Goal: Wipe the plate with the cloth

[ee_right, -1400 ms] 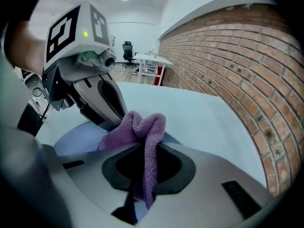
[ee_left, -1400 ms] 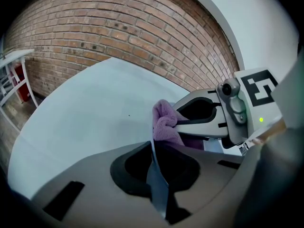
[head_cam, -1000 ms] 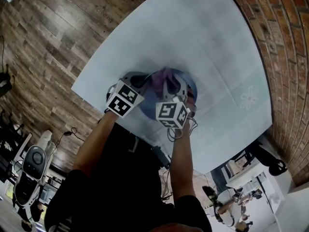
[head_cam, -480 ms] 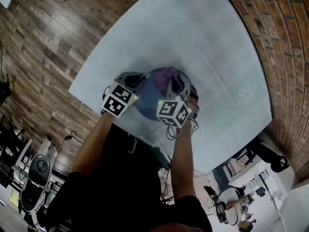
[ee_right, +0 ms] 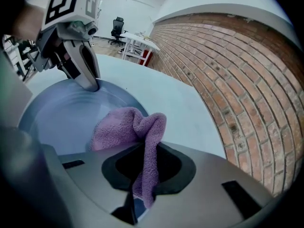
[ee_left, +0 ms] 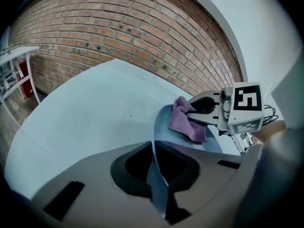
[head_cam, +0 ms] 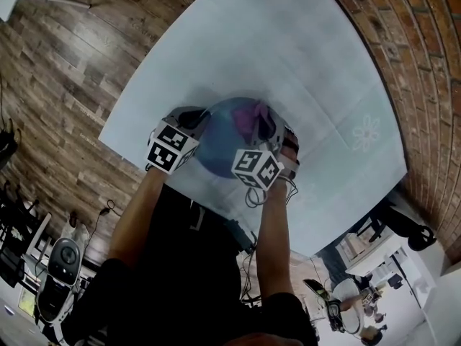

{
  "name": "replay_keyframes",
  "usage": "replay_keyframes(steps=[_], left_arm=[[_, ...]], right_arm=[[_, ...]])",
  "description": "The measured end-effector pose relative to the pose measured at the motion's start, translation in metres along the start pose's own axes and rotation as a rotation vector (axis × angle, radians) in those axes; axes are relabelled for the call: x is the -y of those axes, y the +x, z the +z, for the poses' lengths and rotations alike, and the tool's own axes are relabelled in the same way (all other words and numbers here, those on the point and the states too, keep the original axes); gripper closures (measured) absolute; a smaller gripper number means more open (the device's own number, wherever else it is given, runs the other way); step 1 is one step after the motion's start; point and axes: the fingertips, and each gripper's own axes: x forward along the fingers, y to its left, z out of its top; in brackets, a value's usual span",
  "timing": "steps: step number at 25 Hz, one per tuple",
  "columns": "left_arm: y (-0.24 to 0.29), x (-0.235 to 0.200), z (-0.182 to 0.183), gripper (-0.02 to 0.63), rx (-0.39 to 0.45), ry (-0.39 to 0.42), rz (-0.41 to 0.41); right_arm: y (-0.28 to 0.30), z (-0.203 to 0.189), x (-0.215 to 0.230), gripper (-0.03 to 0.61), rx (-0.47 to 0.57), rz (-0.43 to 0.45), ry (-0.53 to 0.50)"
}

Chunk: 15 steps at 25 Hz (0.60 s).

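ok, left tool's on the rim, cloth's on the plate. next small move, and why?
Probably drag the right tool and its clamped cloth across the plate toward the left tool, which pins its rim: the cloth sits bunched at one side, most of the plate bare.

Head view looks steeply down; gripper views — close, facing each other — share the plate [head_cam: 220, 146].
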Motion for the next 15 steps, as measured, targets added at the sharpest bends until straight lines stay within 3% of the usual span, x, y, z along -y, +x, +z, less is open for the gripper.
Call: replay_keyframes(steps=[15], left_arm=[[-0.002, -0.004, -0.001, 0.571, 0.022, -0.034, 0.011]], right_arm=[[-0.018, -0.036, -0.005, 0.512, -0.086, -0.038, -0.058]])
